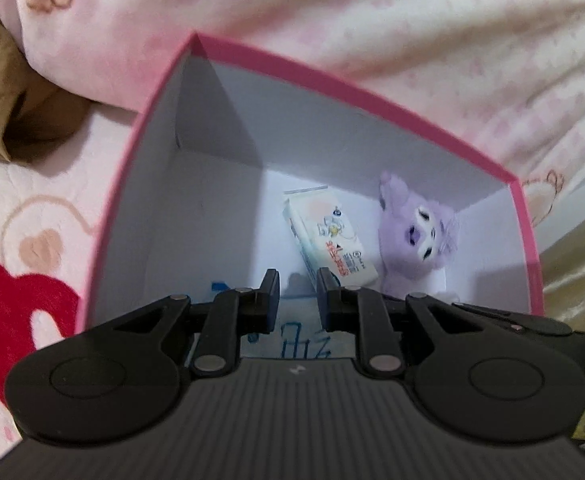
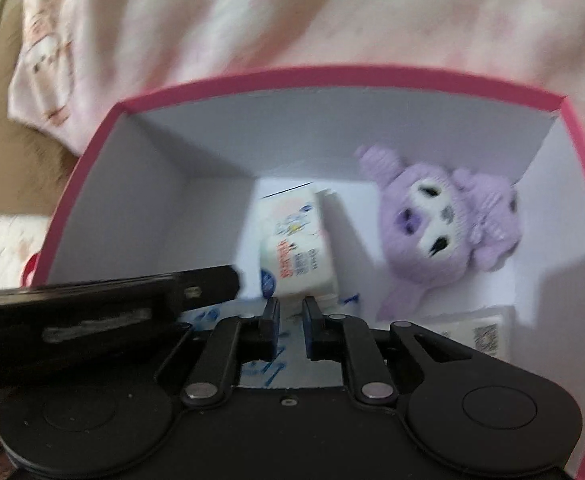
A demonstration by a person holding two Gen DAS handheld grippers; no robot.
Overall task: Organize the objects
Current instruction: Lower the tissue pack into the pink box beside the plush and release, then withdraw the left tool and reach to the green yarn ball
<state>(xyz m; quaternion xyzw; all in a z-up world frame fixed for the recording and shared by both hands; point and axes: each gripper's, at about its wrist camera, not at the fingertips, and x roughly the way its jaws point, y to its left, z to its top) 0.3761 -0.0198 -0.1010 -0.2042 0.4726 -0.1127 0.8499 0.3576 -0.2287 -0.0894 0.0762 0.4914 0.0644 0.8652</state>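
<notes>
A fluffy purple plush toy [image 2: 444, 224] and a white printed tissue pack [image 2: 296, 252] are contained in a pink-rimmed box [image 2: 332, 74]. Left gripper [image 1: 298, 286] and right gripper [image 2: 291, 312] are shown with fingers drawn together, empty.

Both views: soft, even indoor light, source not identifiable. Pink-rimmed box [image 1: 356, 92] interior evenly lit; grey shadow in its far-left corner. No glare on the white walls. Strong fisheye bending of the box rim; dark vignette at the right wrist view's corners. Right wrist view motion-blurred: plush toy [image 2: 448, 224] and bedding [image 2: 292, 12] smeared. Left wrist view sharper, mild softness.
</notes>
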